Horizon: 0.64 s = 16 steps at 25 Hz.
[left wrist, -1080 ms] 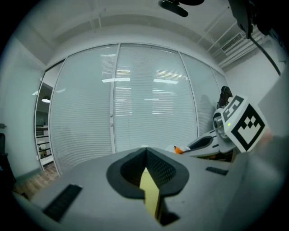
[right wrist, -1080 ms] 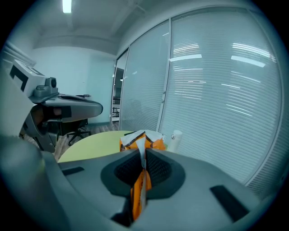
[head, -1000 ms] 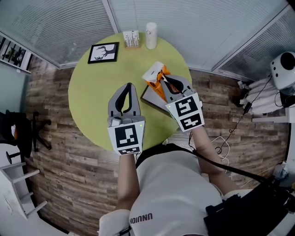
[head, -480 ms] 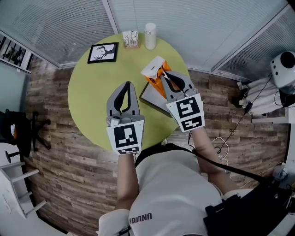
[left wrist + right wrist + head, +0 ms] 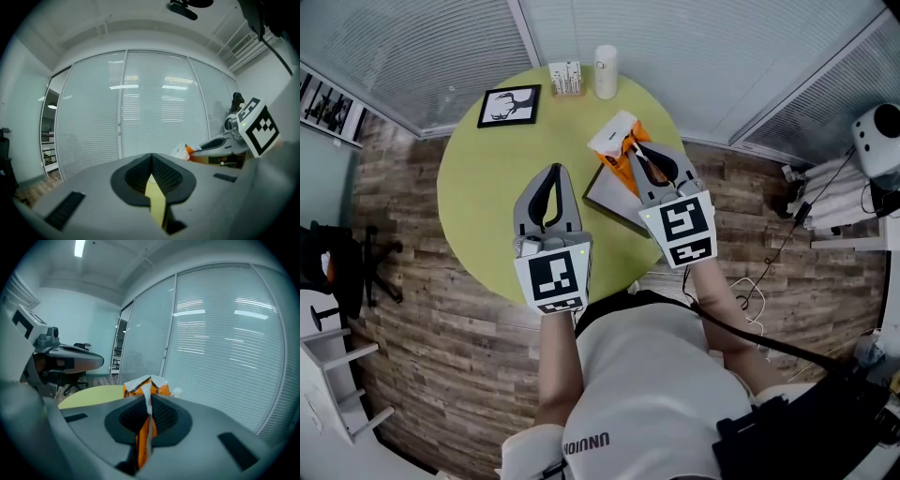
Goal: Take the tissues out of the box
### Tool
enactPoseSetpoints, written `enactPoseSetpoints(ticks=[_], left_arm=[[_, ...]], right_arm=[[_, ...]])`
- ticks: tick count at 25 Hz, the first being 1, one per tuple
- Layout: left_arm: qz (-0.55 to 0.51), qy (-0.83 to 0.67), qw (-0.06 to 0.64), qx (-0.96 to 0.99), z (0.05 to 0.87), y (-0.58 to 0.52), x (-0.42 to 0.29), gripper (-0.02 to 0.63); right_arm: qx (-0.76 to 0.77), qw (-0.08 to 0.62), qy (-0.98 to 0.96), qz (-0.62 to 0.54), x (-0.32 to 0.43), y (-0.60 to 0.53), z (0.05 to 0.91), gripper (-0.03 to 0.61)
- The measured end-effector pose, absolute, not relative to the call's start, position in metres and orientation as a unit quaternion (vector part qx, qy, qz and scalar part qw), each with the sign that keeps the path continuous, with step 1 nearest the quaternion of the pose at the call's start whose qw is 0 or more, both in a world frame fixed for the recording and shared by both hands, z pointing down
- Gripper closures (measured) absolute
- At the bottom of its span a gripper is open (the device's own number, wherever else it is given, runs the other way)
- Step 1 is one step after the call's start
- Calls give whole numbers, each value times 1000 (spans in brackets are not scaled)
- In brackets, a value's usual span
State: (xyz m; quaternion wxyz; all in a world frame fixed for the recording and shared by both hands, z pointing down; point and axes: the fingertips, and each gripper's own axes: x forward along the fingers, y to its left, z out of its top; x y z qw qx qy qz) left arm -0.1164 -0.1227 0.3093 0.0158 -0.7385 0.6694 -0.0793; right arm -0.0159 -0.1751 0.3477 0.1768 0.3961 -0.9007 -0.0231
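Note:
An orange-and-white tissue pack (image 5: 615, 141) hangs tilted above the right side of the round yellow-green table (image 5: 487, 197). My right gripper (image 5: 631, 151) is shut on its near edge. In the right gripper view the pack (image 5: 160, 387) rises just beyond the closed gripper (image 5: 148, 398), with a white strip and orange wrapper pinched between the jaws. My left gripper (image 5: 555, 172) hovers over the table's middle, shut with nothing held. In the left gripper view its jaws (image 5: 151, 157) meet, and the pack (image 5: 181, 151) shows at the right.
A dark flat tray (image 5: 606, 195) lies on the table under the pack. At the far edge stand a framed antler picture (image 5: 511, 105), a small box (image 5: 567, 79) and a white cylinder (image 5: 607, 72). Window blinds lie beyond the table, and wood floor surrounds it.
The pack, held by the right gripper, has shifted slightly away from me and up. The left gripper has hardly moved.

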Motion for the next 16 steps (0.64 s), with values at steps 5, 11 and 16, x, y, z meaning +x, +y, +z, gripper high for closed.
enactPoseSetpoints(ticks=[5, 11, 16], left_arm=[[-80, 670, 15, -738, 310, -124, -114, 601], [-76, 669, 17, -739, 307, -126, -110, 601], [-75, 670, 16, -738, 308, -124, -111, 601]], right_arm=[[394, 178, -902, -24, -15, -176, 349, 554], [392, 182, -901, -29, -13, -177, 348, 554], [390, 183, -902, -33, -16, -176, 347, 554]])
